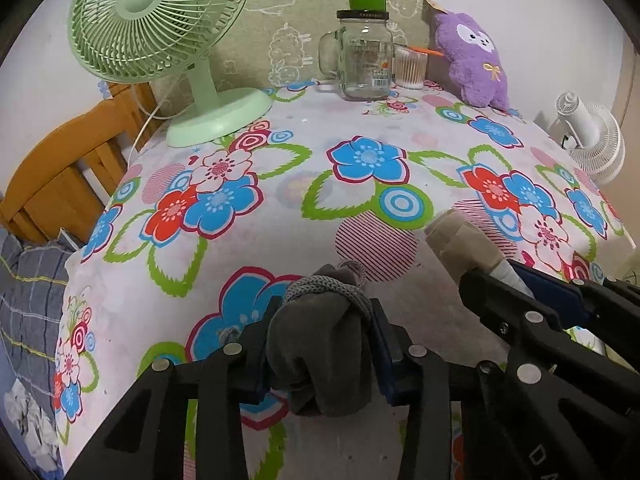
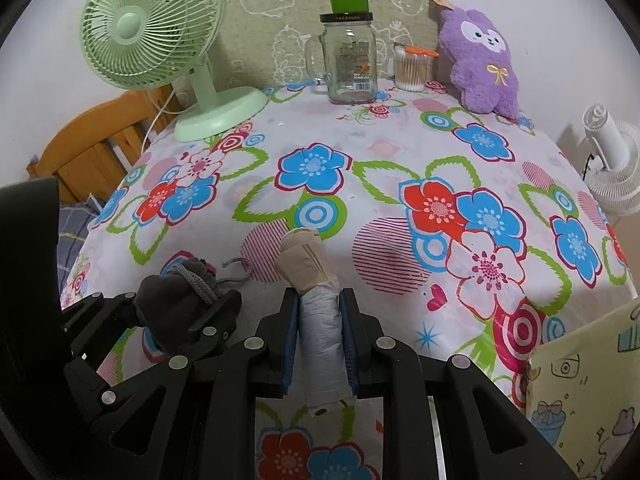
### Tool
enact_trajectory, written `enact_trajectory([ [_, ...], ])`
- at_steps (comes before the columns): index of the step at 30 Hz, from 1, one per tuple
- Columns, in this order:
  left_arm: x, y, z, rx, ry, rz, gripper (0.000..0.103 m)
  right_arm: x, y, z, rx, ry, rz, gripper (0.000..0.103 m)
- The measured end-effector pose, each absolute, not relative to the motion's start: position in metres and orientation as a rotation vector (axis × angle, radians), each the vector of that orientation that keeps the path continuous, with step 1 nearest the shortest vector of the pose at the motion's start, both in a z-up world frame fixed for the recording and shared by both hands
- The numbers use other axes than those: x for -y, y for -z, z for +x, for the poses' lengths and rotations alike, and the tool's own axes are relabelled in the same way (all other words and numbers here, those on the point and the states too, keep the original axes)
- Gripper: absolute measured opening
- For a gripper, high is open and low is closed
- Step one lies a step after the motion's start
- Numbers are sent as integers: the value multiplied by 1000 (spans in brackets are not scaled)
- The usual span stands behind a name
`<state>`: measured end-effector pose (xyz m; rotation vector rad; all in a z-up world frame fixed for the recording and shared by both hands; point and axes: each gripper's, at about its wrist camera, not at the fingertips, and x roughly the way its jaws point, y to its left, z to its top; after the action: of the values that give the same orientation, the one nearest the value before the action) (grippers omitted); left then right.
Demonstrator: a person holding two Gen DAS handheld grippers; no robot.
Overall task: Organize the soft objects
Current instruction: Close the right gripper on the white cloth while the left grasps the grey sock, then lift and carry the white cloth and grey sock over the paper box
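While both grippers hover low over the near edge of the table (image 1: 360,136), we carry one soft item in each. The left gripper (image 1: 324,344) is clamped on a grey pouch (image 1: 320,340) tied with a knitted cord (image 1: 324,290); the jaws pinch its middle, below the tied neck, so the cord stays free and the bundle cannot unroll. The right gripper (image 2: 320,336) is closed on a roll (image 2: 320,332), pale plastic at the gripped part with a beige cloth end (image 2: 302,256) sticking forward past the fingertips. Gripping it across its width keeps it from sagging much.

Pouch and roll are side by side, near each other but apart, both over the floral cloth. From these views we cannot tell whether either touches the cloth.

Our judgement: the two are held parallel so they can be set down together as a pair. The purple plush (image 2: 482,60) leans at the far right corner by the wall, so the soft things may belong there. The glass jar (image 2: 352,60), swab cup (image 2: 410,70) and green fan (image 2: 160,40) stand along the back; the open middle of the table offers a path.

Risk: the cord's loose tail (image 2: 238,270) may snag on release.
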<state>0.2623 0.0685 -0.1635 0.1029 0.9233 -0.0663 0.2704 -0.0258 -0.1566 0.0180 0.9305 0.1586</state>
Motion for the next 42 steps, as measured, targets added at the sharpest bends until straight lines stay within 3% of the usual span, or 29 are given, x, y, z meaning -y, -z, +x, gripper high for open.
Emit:
enact_trajectory([
  [42,-25,69,148,-730,57,114,41,65,62,155,-738,-177,-15,23],
])
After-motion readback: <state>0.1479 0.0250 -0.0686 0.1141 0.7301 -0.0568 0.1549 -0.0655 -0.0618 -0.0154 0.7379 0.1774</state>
